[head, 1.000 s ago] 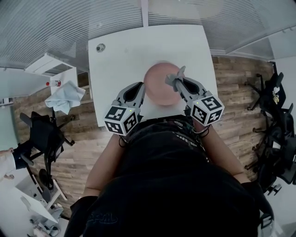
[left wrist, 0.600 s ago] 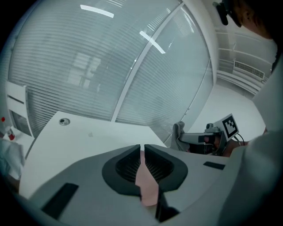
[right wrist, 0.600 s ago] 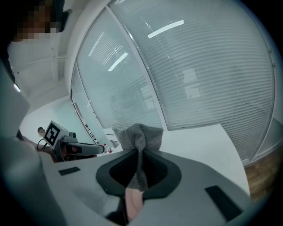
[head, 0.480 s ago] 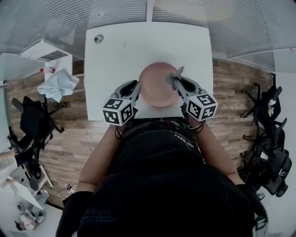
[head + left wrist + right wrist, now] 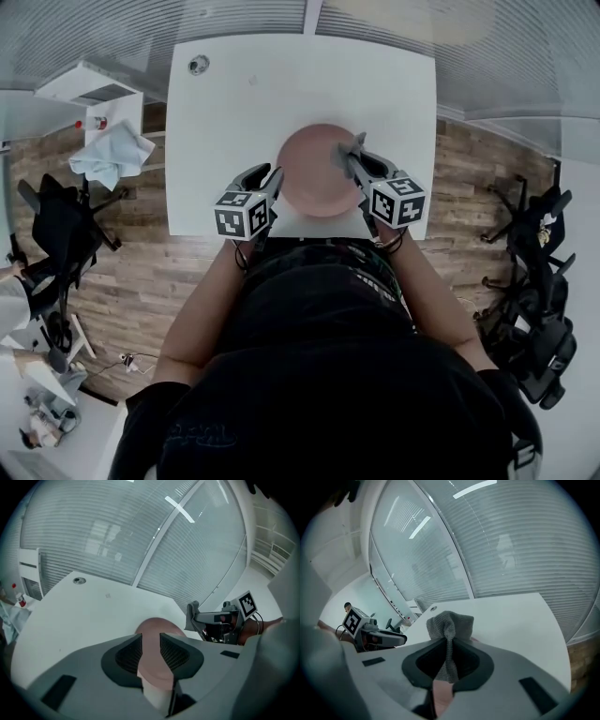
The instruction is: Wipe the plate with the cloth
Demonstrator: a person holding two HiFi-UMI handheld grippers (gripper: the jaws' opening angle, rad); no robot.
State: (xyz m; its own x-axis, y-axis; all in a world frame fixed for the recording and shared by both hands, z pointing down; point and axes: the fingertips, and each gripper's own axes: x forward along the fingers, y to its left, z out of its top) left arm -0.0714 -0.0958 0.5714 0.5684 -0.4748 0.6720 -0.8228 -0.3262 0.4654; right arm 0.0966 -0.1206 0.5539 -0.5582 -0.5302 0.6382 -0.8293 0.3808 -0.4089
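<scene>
Plate, pink and round, lies on the white table near its front edge. At its left rim the left gripper has just been opening; its jaws stand apart, with the rim in the gap and unpressed. The right gripper pinches a grey knitted cloth at the plate's right rim.

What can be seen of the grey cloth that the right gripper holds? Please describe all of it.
The cloth is grey, with a knitted, mesh-like texture, and looks soft. The right gripper is shut on it: a thin folded strip runs between the jaws, and a crumpled bunch sticks out past their tips. In the head view it is over the right rim of the pink plate; whether it touches the plate cannot be told.
</scene>
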